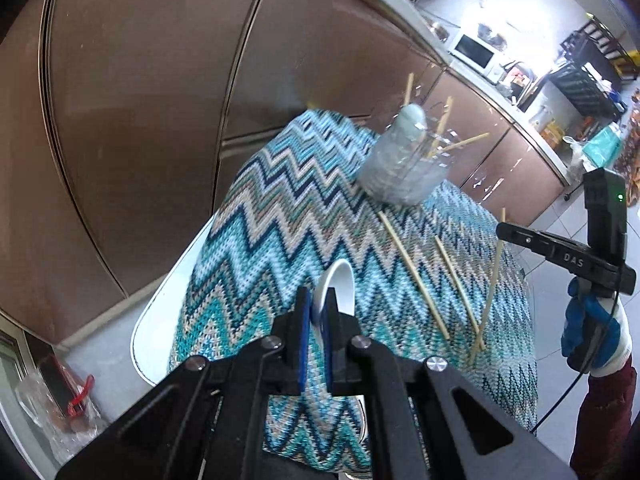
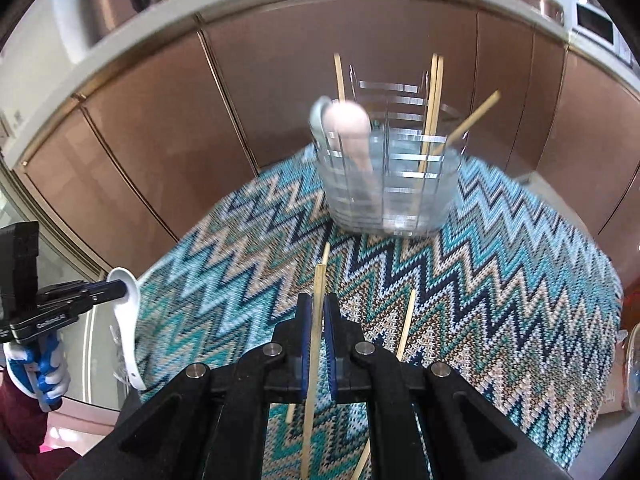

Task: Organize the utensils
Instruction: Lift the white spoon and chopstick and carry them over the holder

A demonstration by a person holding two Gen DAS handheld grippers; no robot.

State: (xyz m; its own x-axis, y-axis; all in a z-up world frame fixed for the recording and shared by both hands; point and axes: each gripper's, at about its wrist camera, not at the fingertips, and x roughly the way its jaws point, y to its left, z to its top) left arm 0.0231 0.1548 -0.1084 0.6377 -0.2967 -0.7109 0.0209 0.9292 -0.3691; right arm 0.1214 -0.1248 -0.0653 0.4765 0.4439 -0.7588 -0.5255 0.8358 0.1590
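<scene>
Two grippers clamped, left gripper (image 1: 316, 312) on white spoon (image 1: 338, 286), right gripper (image 2: 318, 320) on chopstick (image 2: 316, 312).

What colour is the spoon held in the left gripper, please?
White spoon, clearest in the right wrist view.

A holder (image 2: 390, 168) stands on the cloth (image 2: 500, 272) at the far side of the bench, before the cabinet doors (image 2: 160, 128), with spoons (image 2: 348, 128) and chopsticks (image 2: 434, 112) upright in it; nearer, two loose chopsticks (image 1: 416, 276) lie on the cloth, side by side and apart
</scene>
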